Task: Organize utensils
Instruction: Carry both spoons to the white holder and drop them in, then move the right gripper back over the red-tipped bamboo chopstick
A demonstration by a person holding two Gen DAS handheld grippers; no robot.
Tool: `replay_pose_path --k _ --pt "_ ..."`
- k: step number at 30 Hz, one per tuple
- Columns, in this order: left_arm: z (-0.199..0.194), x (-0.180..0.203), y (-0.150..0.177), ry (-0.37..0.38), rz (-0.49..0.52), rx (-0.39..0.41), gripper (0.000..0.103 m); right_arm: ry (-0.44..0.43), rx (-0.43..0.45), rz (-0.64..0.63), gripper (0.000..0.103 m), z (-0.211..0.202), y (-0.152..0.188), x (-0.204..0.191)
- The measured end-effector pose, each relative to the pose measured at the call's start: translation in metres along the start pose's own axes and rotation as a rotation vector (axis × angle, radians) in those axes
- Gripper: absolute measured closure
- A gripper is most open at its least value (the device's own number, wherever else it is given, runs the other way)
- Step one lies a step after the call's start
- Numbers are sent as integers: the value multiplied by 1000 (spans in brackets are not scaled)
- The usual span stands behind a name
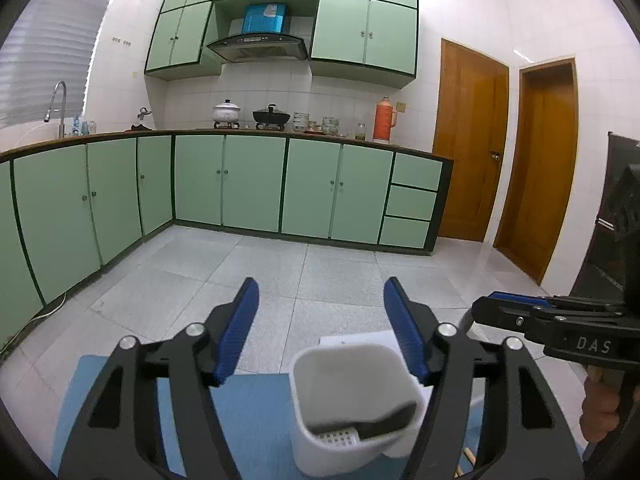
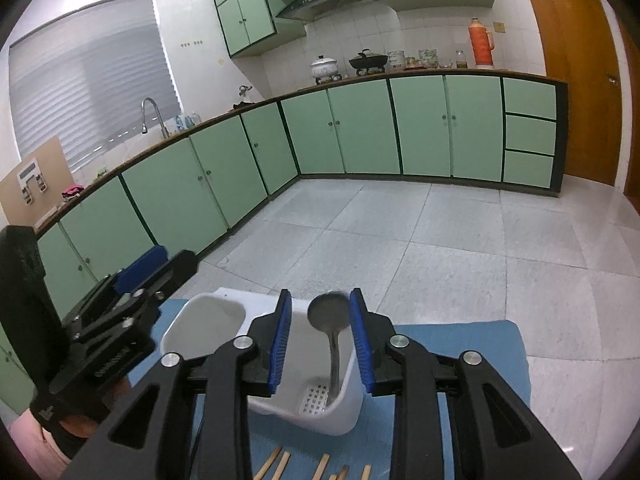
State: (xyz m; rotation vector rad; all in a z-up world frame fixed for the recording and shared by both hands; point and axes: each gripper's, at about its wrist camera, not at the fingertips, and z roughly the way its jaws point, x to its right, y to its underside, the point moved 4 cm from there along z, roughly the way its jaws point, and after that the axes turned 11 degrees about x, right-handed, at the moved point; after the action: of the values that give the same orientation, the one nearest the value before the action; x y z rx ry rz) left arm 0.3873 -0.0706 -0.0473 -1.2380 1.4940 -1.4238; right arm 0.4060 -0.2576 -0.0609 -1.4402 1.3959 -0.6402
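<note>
- A white utensil caddy [image 2: 340,408] stands on a blue mat [image 2: 460,344], with two compartments showing; one metal spoon [image 2: 330,314] stands handle-down in the compartment nearer the right gripper [image 2: 320,344], its bowl rising above the rim.
- The right gripper's blue pads flank the spoon's bowl with a gap on both sides, holding nothing.
- The left gripper [image 1: 320,332] hovers over the caddy, fingers spread wide and empty.
- At least five wooden chopsticks [image 2: 320,466] lie on the mat just in front of the caddy, cut off by the frame's edge, so the full count cannot be told.
- Risk, as judged: the light caddy could tip or slide if either gripper knocks its rim, spilling the spoon.
- Thin sticks lying flat may slip from the pads.
</note>
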Motion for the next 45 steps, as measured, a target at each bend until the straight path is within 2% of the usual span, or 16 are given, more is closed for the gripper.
replay_pose_path --k 2,6,8,10,13,21,28,30,33,39,41,45 --pt "-11 -1 -3 -5 2 -1 31 11 14 3 59 -10 0 1" --pt "-48 -3 -7 -25 13 -8 16 41 58 0 44 -41 5 4" --pt "-66 -4 -7 -35 9 -15 13 62 85 6 29 -64 13 7" --pt "-87 -7 -3 -56 -3 -35 10 87 105 11 22 -83 22 9" --pt "-112 -10 10 -84 -23 -81 9 110 106 18 19 -107 39 8" --pt "-171 -16 55 -159 -19 -205 8 172 22 23 18 -158 110 0" --pt "-209 -7 88 -170 13 -303 8 189 -60 33 18 -190 167 -13" --pt "-218 -7 96 -174 11 -328 8 196 -81 23 19 -198 180 -17" --pt "-232 -7 108 -187 7 -357 8 199 -115 31 28 -208 198 -19" --pt "-255 -4 132 -208 -14 -403 8 185 -205 44 55 -222 238 -28" --pt "-260 -4 137 -212 -18 -408 8 179 -223 53 68 -224 246 -29" --pt "-265 -2 143 -216 -13 -422 9 178 -224 70 77 -220 247 -26"
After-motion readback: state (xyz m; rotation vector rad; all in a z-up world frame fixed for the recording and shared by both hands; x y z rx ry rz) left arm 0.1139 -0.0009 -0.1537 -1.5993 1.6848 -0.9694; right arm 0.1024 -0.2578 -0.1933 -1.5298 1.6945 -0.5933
